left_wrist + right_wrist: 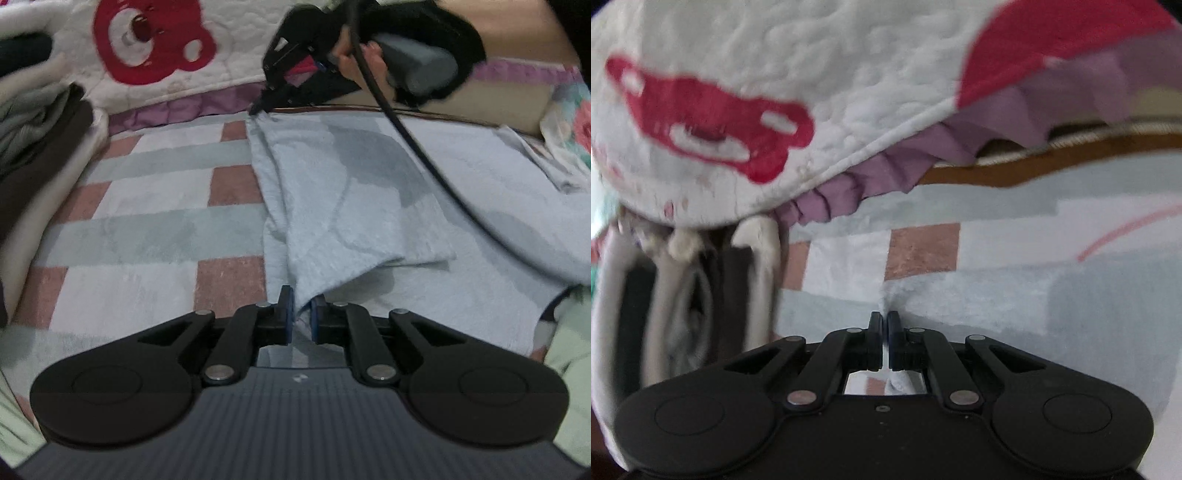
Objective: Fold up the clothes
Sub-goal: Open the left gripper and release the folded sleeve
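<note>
A light blue fleece garment [354, 192] lies spread on a checked blanket [155, 221], its left side folded over. My left gripper [302, 308] is shut on the garment's near corner. My right gripper [258, 107] shows in the left wrist view at the garment's far corner, held by a gloved hand. In the right wrist view my right gripper [885, 325] is shut on the garment's edge [979, 295], with cloth pinched between the pads.
A white quilt with a red bear print [147, 44] and purple ruffle [871, 177] lies behind. A stack of folded clothes [40, 136] sits at the left, also in the right wrist view [683, 295]. A black cable [406, 129] crosses over the garment.
</note>
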### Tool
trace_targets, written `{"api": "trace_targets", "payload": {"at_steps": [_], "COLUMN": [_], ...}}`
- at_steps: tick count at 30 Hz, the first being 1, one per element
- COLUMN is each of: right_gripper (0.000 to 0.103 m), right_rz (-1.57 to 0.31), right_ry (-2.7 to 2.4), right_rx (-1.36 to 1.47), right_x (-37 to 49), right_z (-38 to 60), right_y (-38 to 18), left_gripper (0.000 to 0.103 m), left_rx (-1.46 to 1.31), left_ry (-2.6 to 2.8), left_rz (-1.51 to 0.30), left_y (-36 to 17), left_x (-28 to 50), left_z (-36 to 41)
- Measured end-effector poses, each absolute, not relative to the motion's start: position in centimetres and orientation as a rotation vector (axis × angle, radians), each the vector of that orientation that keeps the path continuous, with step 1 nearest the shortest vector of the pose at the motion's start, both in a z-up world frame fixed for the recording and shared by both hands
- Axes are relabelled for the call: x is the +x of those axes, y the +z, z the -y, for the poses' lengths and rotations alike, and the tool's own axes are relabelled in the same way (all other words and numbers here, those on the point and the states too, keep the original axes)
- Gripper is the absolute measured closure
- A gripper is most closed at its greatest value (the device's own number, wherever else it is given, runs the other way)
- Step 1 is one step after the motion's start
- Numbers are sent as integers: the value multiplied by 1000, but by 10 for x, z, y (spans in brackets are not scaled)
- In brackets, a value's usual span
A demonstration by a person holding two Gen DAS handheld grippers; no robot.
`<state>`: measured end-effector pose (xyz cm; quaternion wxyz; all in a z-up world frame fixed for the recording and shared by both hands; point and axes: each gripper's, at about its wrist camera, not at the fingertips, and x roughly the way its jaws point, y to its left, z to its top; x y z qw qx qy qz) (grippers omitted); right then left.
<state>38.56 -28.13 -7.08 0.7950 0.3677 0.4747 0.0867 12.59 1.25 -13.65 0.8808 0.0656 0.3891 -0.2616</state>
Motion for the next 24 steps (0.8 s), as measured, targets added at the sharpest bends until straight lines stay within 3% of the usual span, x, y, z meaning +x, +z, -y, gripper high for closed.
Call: {"api": "trace_targets", "payload": {"at_steps": [4, 6, 8, 19, 24], "right_gripper": [93, 77, 70, 64, 62], "right_rz": [-949, -907, -870, -762, -855], "right_ry": [248, 264, 227, 240, 285], "right_rx": [757, 885, 919, 734, 477], "right_x": [390, 384, 374, 190, 132], "right_z": [281, 297, 310, 307, 256], "right_y": [-76, -83, -81, -52, -60], "left_gripper": [92, 90, 89, 89, 83], "left_rx": [41, 0, -40, -166, -160], "left_ry": [-509, -494, -479, -529, -592], "left_rz": [-831, -838, -844, -803, -826], "left_y": [-138, -138, -139, -126, -125], "left_x": [127, 126, 125, 115, 119], "left_z": [-26, -34, -41, -72, -57]}}
